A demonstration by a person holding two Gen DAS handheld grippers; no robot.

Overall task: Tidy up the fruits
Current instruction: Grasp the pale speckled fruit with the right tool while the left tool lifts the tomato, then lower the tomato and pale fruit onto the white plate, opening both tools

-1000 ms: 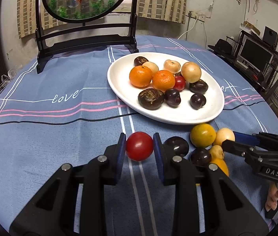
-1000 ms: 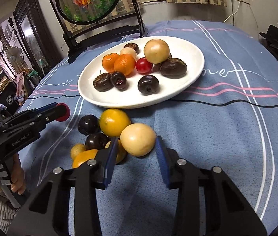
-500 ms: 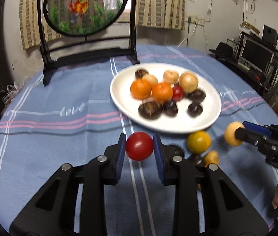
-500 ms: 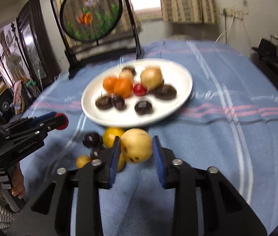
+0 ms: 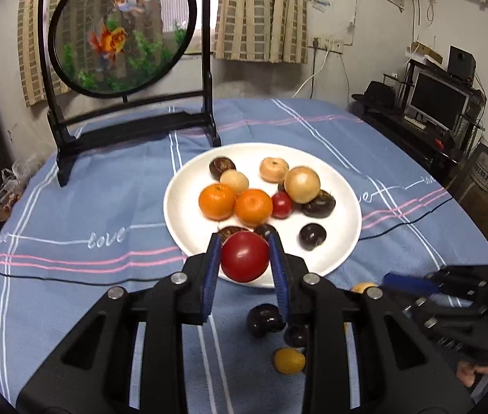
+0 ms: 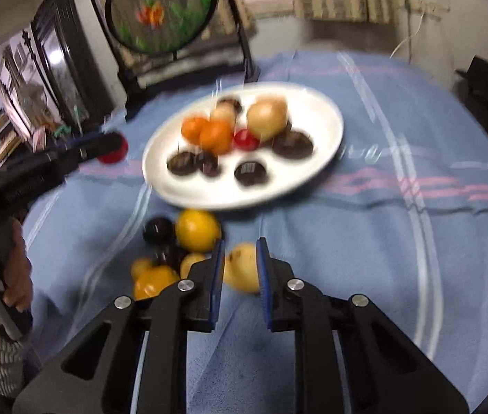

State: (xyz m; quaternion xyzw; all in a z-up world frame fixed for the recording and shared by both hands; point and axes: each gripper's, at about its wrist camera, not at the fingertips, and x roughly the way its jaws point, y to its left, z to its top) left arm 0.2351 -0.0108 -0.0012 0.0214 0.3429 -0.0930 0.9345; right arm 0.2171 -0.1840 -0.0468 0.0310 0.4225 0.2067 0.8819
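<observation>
Since a second ago the left gripper (image 5: 245,258) has lifted its red tomato (image 5: 245,257) off the blue cloth (image 5: 81,207), so that in the left view it now sits low in the centre of the frame, in front of the near rim of the white plate (image 5: 347,214). Its pads are clamped on the tomato from both sides.

In that same second the right gripper (image 6: 240,267) took a pale round fruit (image 6: 242,269) off the cloth, and its jaws have drawn closer than a fruit that size would allow. In the blurred right view the fruit lies low in the centre, between or just beyond the tips. Whether the pads press it or have slid off, I cannot tell (the blur hides the contact).

Loose fruit lies at lower left of the right view: a yellow orange (image 6: 197,230), dark plums (image 6: 157,229) and small yellow ones.

Risks: the pale fruit, if only pinched at its edge, may squirt out and roll across the cloth. The plate is crowded, with oranges (image 5: 217,201) right behind the tomato, so lowering it there could knock fruit about.
</observation>
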